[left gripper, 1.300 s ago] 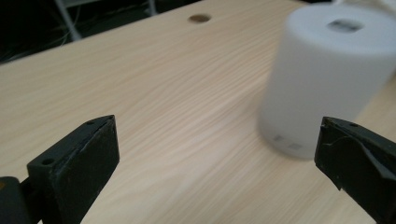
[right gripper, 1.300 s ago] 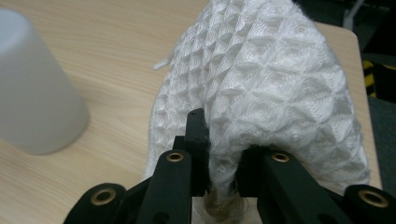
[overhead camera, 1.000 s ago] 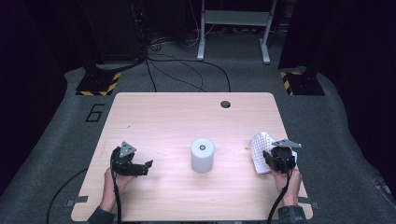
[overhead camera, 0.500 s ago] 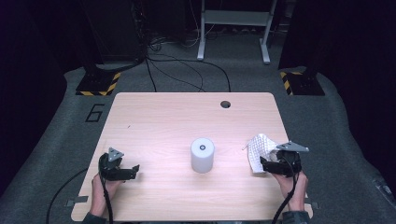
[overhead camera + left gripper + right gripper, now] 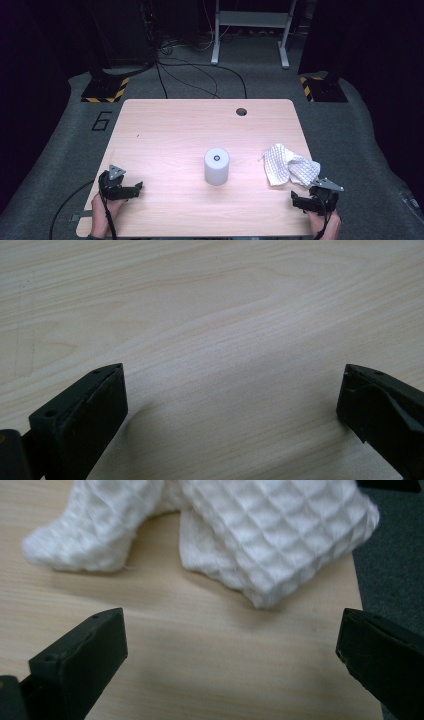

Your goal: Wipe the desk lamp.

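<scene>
A crumpled white waffle-weave cloth (image 5: 289, 166) lies on the right side of the wooden table (image 5: 165, 130). My right gripper (image 5: 296, 201) sits just nearer than it, at the table's front right corner. Its jaws have just been opening and stand open with nothing between them. In the right gripper view the cloth (image 5: 270, 535) lies a short way ahead of the right gripper (image 5: 230, 645). A pale grey cylinder (image 5: 217, 166) stands upright mid-table. My left gripper (image 5: 136, 189) is open near the front left corner. The left gripper view has the left gripper (image 5: 230, 400) over bare wood.
A round cable hole (image 5: 241, 111) sits near the table's far edge. Beyond the table are a metal frame (image 5: 250, 35), cables on the floor, and two stands with yellow-black striped bases (image 5: 102, 92). The cloth's right fold reaches the table's right edge.
The right gripper has let go of the cloth and drawn back toward the near edge, leaving the cloth on the table. The left gripper has moved nearer and left.
</scene>
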`<state>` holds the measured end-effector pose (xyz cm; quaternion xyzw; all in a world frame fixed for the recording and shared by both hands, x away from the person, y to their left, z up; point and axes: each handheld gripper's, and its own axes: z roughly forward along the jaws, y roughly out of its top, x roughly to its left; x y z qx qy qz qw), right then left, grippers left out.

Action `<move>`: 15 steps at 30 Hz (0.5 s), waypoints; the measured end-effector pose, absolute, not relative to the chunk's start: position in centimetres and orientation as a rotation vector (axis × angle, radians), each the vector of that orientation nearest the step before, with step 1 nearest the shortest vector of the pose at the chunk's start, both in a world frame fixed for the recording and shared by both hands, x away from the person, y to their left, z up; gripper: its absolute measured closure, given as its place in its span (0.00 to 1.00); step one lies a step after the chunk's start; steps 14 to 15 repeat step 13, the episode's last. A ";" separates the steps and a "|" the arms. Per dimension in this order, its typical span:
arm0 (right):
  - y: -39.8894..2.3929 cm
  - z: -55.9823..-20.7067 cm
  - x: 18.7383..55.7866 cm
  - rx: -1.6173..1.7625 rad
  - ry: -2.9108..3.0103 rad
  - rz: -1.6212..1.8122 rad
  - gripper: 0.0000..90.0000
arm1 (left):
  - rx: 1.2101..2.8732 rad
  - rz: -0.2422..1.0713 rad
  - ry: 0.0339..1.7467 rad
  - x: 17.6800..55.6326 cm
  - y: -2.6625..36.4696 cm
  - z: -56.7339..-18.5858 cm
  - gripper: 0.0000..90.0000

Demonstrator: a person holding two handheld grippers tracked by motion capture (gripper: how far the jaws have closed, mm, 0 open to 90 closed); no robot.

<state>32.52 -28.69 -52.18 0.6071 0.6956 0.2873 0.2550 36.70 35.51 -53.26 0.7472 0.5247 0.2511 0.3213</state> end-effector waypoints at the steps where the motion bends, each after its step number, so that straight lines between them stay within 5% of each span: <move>1: -28.8 -52.5 32.5 1.665 1.892 0.766 0.00 | 1.960 0.647 1.382 36.7 35.6 -53.3 0.00; 15: -29.1 -53.0 32.4 1.637 1.902 0.806 0.00 | 1.954 0.605 1.397 36.9 35.7 -53.3 0.00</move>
